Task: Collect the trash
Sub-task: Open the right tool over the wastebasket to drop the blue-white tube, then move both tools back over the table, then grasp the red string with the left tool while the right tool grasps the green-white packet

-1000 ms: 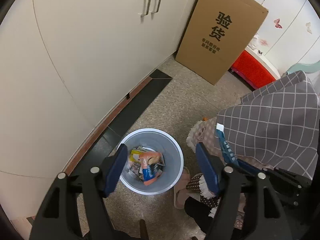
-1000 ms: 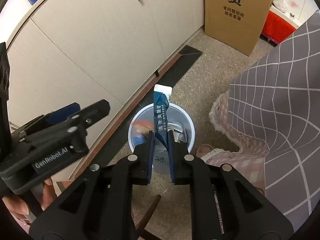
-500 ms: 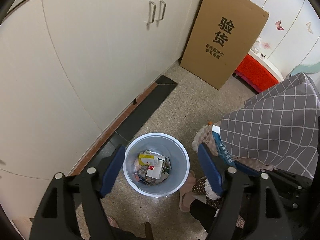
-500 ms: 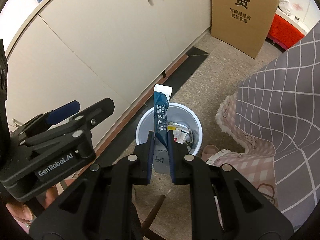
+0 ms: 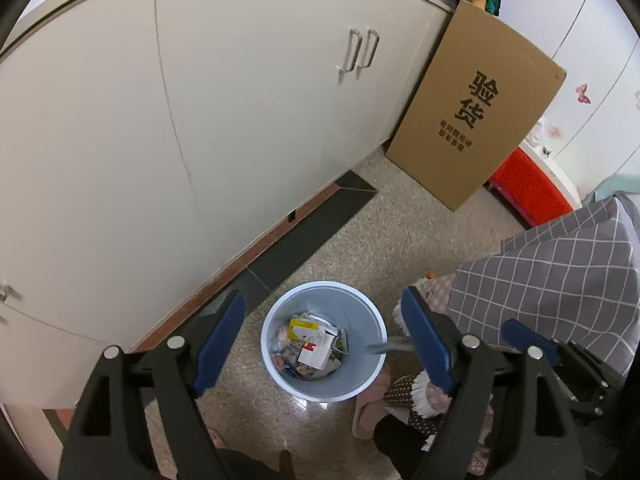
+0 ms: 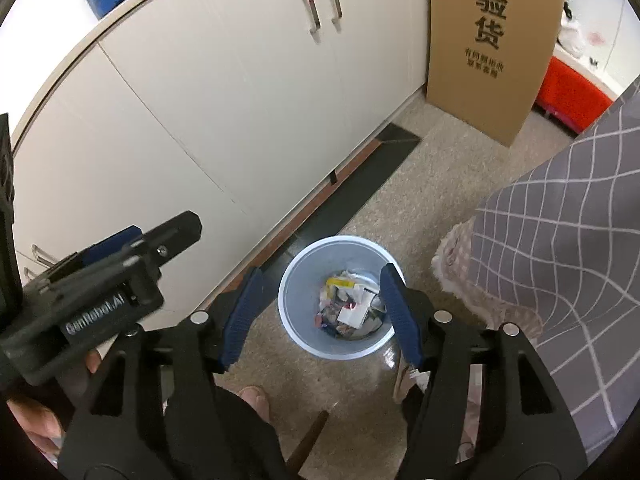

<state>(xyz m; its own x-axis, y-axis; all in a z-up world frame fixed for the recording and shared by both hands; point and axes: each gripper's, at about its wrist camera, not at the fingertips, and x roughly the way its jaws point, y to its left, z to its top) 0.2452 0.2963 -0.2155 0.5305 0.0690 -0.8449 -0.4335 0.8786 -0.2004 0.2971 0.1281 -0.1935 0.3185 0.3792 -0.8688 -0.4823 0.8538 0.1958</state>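
A light blue trash bin [image 5: 276, 316] stands on the floor by the cabinets, with boxes and wrappers [image 5: 312, 346] inside. My left gripper [image 5: 322, 294] hangs above it, its jaws opening with nothing between them. My right gripper [image 6: 320, 270] is also over the bin [image 6: 286, 288], jaws opening and empty. A blurred blue sachet [image 5: 390, 347] shows as a streak at the bin's right rim in the left wrist view. One right-gripper finger [image 5: 528, 338] shows at the right there. The left gripper's body [image 6: 120, 268] fills the left of the right wrist view.
White cabinet doors [image 5: 240, 140] run along the left. A tall cardboard box [image 5: 476, 120] leans at the back, a red box [image 5: 528, 188] beside it. A grey checked cloth [image 5: 560, 280] hangs on the right. A person's slippered foot [image 5: 372, 404] stands right of the bin.
My right gripper was shut on the upright blue sachet; its jaws have spread and the sachet has left them. Both grippers rose, so the bin looks smaller. The left jaws widened slightly.
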